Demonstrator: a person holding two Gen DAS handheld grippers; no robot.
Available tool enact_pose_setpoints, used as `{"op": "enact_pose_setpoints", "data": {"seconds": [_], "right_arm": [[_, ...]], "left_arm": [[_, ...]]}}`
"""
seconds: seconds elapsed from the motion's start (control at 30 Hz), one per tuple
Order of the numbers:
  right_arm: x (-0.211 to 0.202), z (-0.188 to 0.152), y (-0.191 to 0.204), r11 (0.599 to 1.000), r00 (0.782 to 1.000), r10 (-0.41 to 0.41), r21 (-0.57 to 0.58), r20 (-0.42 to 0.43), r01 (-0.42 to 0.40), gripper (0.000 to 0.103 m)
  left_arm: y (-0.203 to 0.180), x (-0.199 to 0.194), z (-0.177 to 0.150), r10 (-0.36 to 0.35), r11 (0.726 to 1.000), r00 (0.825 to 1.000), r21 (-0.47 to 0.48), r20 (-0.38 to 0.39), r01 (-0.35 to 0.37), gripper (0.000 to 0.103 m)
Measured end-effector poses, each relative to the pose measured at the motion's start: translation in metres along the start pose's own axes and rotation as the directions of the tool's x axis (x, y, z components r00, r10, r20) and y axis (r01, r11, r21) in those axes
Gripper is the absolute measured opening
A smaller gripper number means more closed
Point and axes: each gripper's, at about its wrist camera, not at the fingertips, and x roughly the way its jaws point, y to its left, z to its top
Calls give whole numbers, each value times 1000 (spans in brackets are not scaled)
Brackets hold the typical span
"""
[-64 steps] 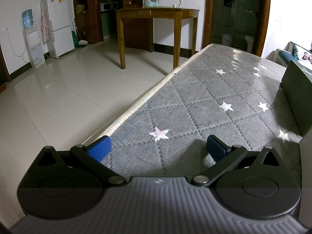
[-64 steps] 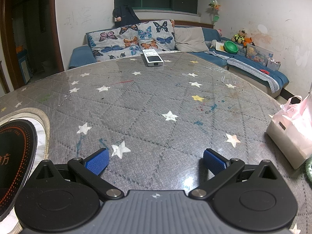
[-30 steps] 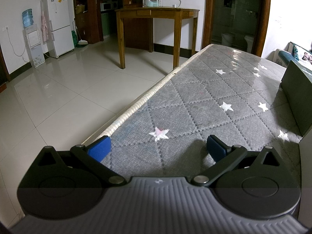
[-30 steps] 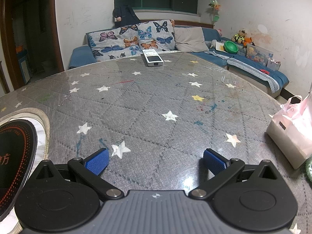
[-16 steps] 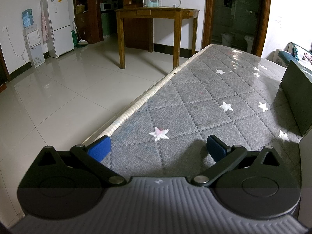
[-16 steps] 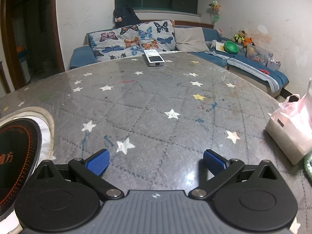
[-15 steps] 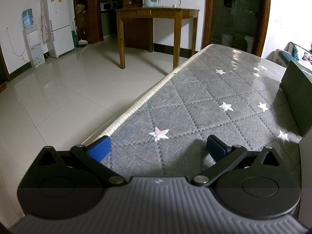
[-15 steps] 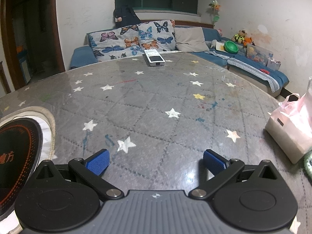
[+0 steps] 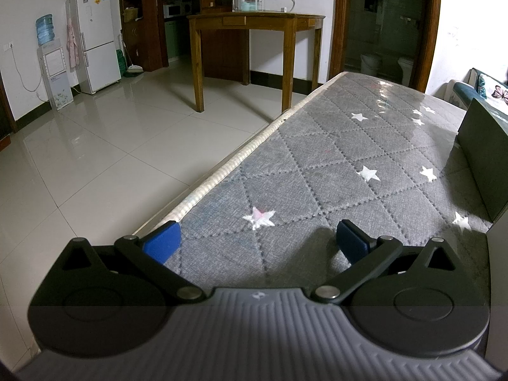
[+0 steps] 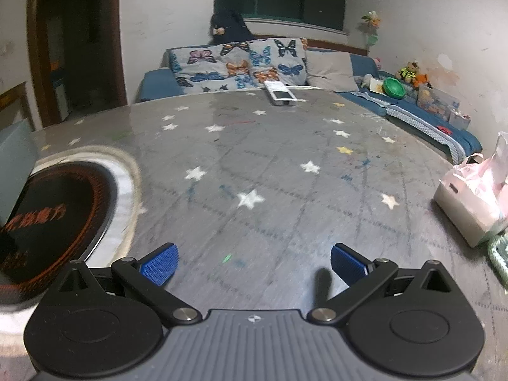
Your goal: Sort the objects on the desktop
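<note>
My left gripper (image 9: 255, 243) is open and empty, low over the grey star-patterned table cover (image 9: 333, 171) near its left edge. A dark green box (image 9: 482, 158) stands to its right. My right gripper (image 10: 252, 262) is open too, nothing between its blue pads, above the same cover (image 10: 270, 165). A white remote (image 10: 281, 93) lies at the table's far edge. A pink tissue pack (image 10: 473, 197) sits at the right. A black round disc with orange lettering (image 10: 54, 209) rests on a white mat at the left.
A pale box corner (image 9: 497, 254) rises beside the left gripper's right finger. Tiled floor (image 9: 95, 146) drops off left of the table, with a wooden table (image 9: 254, 41) and a fridge (image 9: 95, 35) beyond. A sofa with butterfly cushions (image 10: 238, 63) lies behind the table.
My right gripper has lifted and swung left, so the black disc shows more and the view is blurred. The left gripper has not moved.
</note>
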Motion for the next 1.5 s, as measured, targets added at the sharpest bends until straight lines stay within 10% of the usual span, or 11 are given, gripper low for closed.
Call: {"op": "enact_pose_setpoints", "data": {"seconds": [1.5], "right_arm": [[-23,-24,28,999,999,49,-1,-1,-49,103]], "left_arm": [[0,0,0,0,1000,1000,0,0,0,103]]}}
